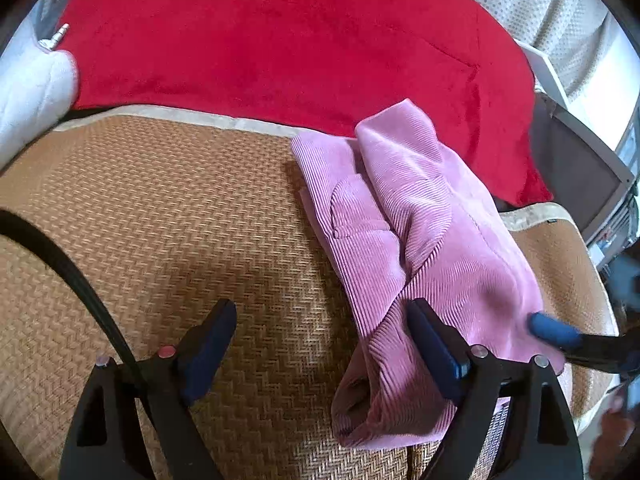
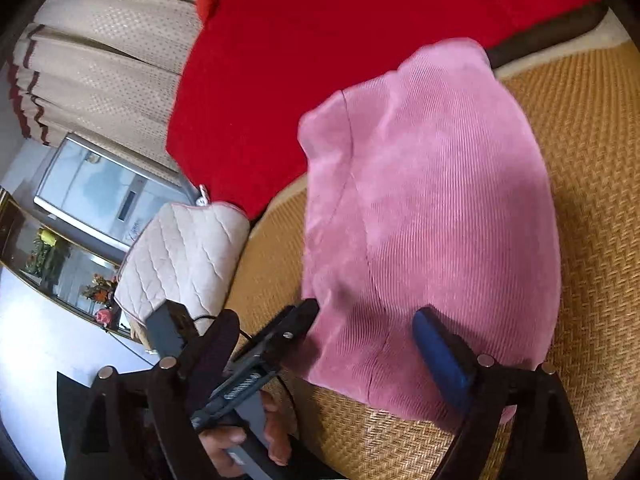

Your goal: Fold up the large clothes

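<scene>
With the pink corduroy garment [image 1: 424, 216] lying folded on the woven mat [image 1: 160, 216] beside the red blanket [image 1: 280, 48], the left gripper [image 1: 320, 344] and right gripper [image 2: 320, 344] both gape wide, holding nothing, probably so the bundle lies undisturbed.

Garment [image 1: 424, 216] on mat [image 1: 160, 220], blanket [image 1: 280, 40] behind.

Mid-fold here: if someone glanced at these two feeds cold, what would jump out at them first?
The folded pink corduroy garment lying on the woven straw mat, right in front of both grippers. Behind it a bright red blanket fills the far side. Both the left gripper and the right gripper stand open at the garment's near edge, neither pinching it.
</scene>
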The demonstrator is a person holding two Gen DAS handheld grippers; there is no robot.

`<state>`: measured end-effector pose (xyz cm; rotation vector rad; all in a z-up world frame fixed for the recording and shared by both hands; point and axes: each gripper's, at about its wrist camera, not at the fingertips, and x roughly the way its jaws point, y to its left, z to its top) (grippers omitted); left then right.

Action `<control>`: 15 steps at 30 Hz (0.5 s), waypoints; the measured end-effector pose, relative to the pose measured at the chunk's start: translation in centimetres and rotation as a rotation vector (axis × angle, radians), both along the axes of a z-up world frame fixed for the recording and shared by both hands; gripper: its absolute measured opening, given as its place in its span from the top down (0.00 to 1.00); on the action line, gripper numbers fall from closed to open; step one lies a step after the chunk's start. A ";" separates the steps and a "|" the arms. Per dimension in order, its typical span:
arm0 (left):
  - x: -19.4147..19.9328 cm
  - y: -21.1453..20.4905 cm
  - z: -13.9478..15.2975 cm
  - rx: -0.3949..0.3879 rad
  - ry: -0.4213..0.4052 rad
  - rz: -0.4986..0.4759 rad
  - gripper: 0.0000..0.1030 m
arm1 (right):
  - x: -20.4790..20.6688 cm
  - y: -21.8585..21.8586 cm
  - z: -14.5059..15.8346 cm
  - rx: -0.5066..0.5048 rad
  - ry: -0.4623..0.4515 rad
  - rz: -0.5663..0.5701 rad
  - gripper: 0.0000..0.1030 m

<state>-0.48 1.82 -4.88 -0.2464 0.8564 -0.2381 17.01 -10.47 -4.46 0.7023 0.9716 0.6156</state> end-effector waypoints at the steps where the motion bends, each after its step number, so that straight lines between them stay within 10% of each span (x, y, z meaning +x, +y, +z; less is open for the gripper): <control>1: -0.2 0.0 0.3 0.014 -0.010 0.005 0.14 | -0.5 -0.2 0.7 0.014 -0.018 -0.007 0.11; 9: -2.3 0.0 1.7 0.067 -0.016 0.018 0.14 | -2.4 -0.9 -1.1 0.021 -0.052 -0.014 0.12; 15: -5.0 0.2 3.7 0.101 -0.057 0.032 0.14 | -6.3 -0.6 3.6 -0.050 -0.200 -0.010 0.11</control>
